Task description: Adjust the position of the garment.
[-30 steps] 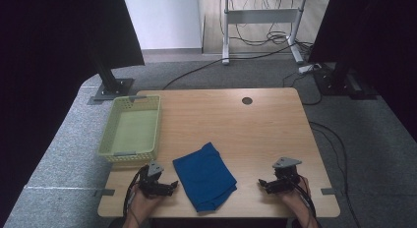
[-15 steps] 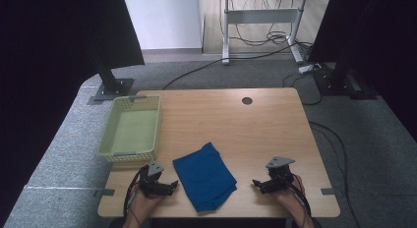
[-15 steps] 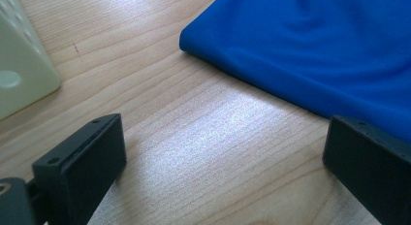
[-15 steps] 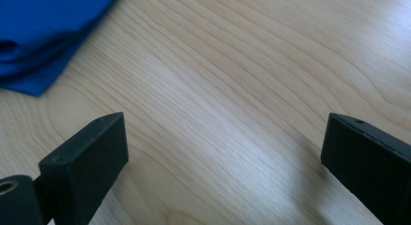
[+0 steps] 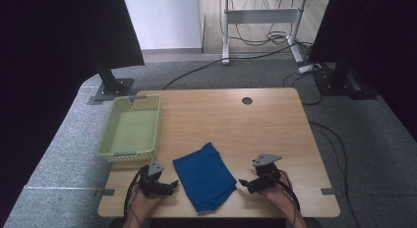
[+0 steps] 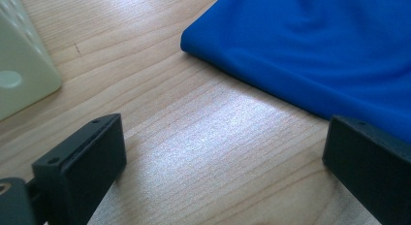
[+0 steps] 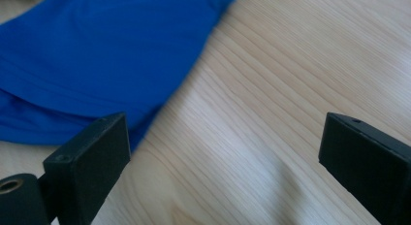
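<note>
Near the tabletop's (image 5: 275, 125) front edge, each wide-open hand-held gripper, left (image 5: 169, 185) and right (image 5: 244, 183), is flanking a folded blue garment (image 5: 204, 175); uneven pinching risks unfolding it.

One folded blue cloth (image 5: 204, 176) lies on one wooden table (image 5: 236, 120), alongside one pale green basket (image 5: 131, 128). Two handheld grippers, the left gripper (image 5: 173, 184) and the right gripper (image 5: 242, 183), sit at the near edge, each with two black jaws.
</note>
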`<state>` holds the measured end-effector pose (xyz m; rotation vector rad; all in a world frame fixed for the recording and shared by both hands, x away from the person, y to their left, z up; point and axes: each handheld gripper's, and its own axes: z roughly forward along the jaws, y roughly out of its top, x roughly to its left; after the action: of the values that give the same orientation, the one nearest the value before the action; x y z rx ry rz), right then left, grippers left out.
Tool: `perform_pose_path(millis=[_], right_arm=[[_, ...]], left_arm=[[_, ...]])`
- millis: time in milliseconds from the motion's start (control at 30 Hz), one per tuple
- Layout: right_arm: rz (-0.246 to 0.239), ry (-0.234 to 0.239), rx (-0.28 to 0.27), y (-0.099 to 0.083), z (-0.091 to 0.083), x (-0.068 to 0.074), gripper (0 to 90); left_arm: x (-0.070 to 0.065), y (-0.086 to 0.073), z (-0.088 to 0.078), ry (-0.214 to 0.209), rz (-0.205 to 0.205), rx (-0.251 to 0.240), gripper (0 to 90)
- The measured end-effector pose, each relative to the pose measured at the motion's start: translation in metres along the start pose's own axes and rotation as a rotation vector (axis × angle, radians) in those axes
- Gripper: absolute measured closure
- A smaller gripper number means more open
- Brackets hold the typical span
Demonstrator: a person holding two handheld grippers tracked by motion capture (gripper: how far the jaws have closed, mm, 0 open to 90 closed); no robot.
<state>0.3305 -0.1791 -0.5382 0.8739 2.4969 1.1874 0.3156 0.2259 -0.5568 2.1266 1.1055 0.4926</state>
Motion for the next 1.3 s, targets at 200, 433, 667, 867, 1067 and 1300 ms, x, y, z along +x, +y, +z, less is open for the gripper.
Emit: perform_pose_path(millis=[200,433,667,867,1067,1300], right_arm=[[-0.042,0.045,0.004,0.010,0.009,0.011,5.7],[-0.091,0.101,0.011,0.019,0.024,0.028,7.4],[-0.122,0.138,0.027,0.024,0.037,0.040,8.0],[-0.152,0.175,0.039,0.027,0.048,0.052,8.1],[-0.173,0.190,0.060,0.027,0.054,0.057,8.1],[-0.211,0.150,0.082,0.024,0.061,0.063,8.0]], left_arm=[[0.000,0.000,0.000,0.001,-0.001,0.000,1.9],[0.000,0.000,0.000,0.001,-0.002,0.000,1.9],[0.000,0.000,0.000,0.001,-0.002,0.000,1.9],[0.000,0.000,0.000,0.001,-0.002,0.000,1.9],[0.000,0.000,0.000,0.001,-0.002,0.000,1.9],[0.000,0.000,0.000,0.001,-0.002,0.000,1.9]])
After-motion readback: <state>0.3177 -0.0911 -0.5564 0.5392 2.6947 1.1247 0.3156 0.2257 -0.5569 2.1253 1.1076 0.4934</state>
